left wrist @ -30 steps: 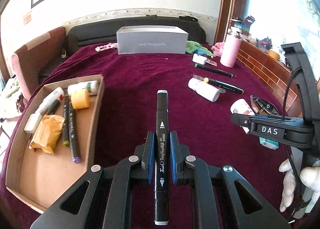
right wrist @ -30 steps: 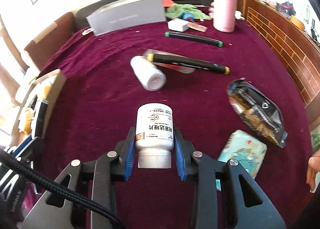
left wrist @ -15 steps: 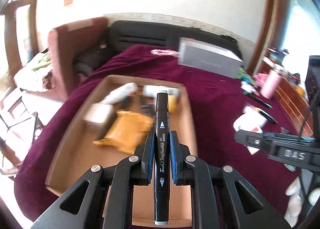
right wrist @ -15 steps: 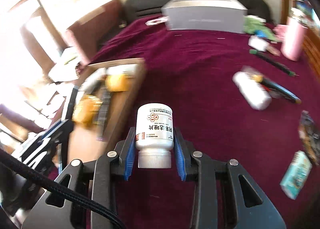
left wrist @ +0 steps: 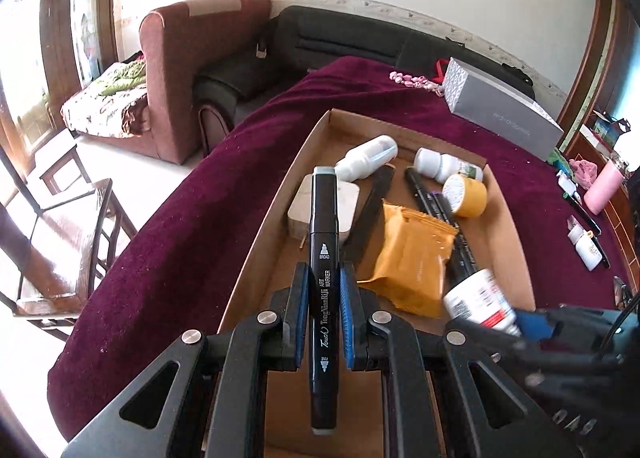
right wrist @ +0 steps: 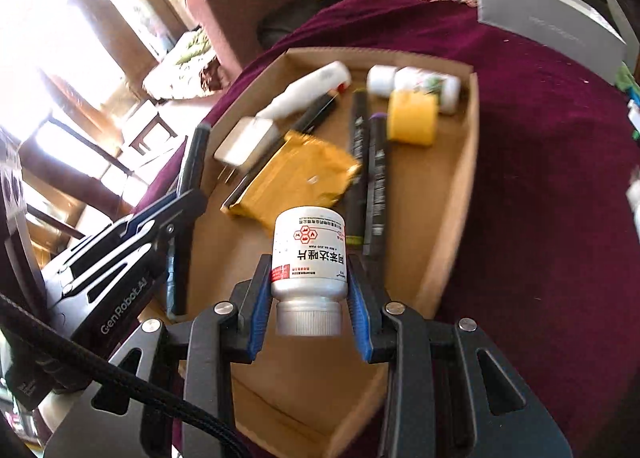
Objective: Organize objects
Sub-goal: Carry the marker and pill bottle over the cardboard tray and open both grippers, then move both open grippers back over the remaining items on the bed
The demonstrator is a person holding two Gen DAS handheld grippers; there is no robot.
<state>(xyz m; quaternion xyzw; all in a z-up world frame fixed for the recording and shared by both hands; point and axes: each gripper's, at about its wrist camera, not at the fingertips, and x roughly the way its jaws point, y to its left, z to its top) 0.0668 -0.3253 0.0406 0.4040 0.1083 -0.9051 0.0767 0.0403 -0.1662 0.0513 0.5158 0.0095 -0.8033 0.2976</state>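
My left gripper [left wrist: 323, 282] is shut on a black art marker [left wrist: 323, 242], which points forward over the cardboard tray [left wrist: 276, 218]. My right gripper [right wrist: 308, 278] is shut on a white pill bottle [right wrist: 308, 254], cap toward the camera, hanging above the tray [right wrist: 452, 218]. In the left wrist view the bottle [left wrist: 476, 298] and the right gripper show at the lower right. In the right wrist view the left gripper [right wrist: 192, 182] with its marker hangs over the tray's left edge. The tray holds an orange packet [left wrist: 412, 258], a yellow tape roll [left wrist: 466, 196], markers, white bottles and a white charger [left wrist: 332, 202].
The tray lies on a maroon-covered table [left wrist: 192, 242]. A grey box [left wrist: 500, 114] stands behind it. A pink flask [left wrist: 600, 190] and small items lie at the far right. A brown armchair [left wrist: 192, 70] and a wooden chair [left wrist: 68, 242] stand off the table's left edge.
Both grippers have swung left from the middle of the table to above the tray, each keeping its object. The tray now fills the centre of both views.
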